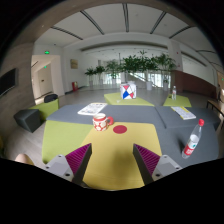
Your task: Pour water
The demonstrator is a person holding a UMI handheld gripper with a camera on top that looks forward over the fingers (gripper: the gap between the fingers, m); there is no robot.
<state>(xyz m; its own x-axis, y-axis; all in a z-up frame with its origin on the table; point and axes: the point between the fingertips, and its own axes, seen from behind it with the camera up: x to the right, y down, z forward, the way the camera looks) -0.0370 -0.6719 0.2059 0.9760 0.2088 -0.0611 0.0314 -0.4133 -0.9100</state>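
Observation:
A clear plastic water bottle point(193, 140) with a red cap stands on the table to the right of my fingers. A red and white cup point(100, 122) stands farther ahead, to the left of centre, with a flat red coaster point(120, 129) just to its right. My gripper point(112, 158) is open and empty, its two fingers with magenta pads point(77, 158) spread wide over the yellow table point(112, 165). Nothing stands between the fingers. The bottle and cup are both apart from the gripper.
A red, white and blue box-like object point(128, 92) stands at the far end of the table. White papers point(92, 108) lie to the far left and more papers point(184, 113) to the far right. Green plants point(130, 68) line the back. A dark chair point(28, 120) is to the left.

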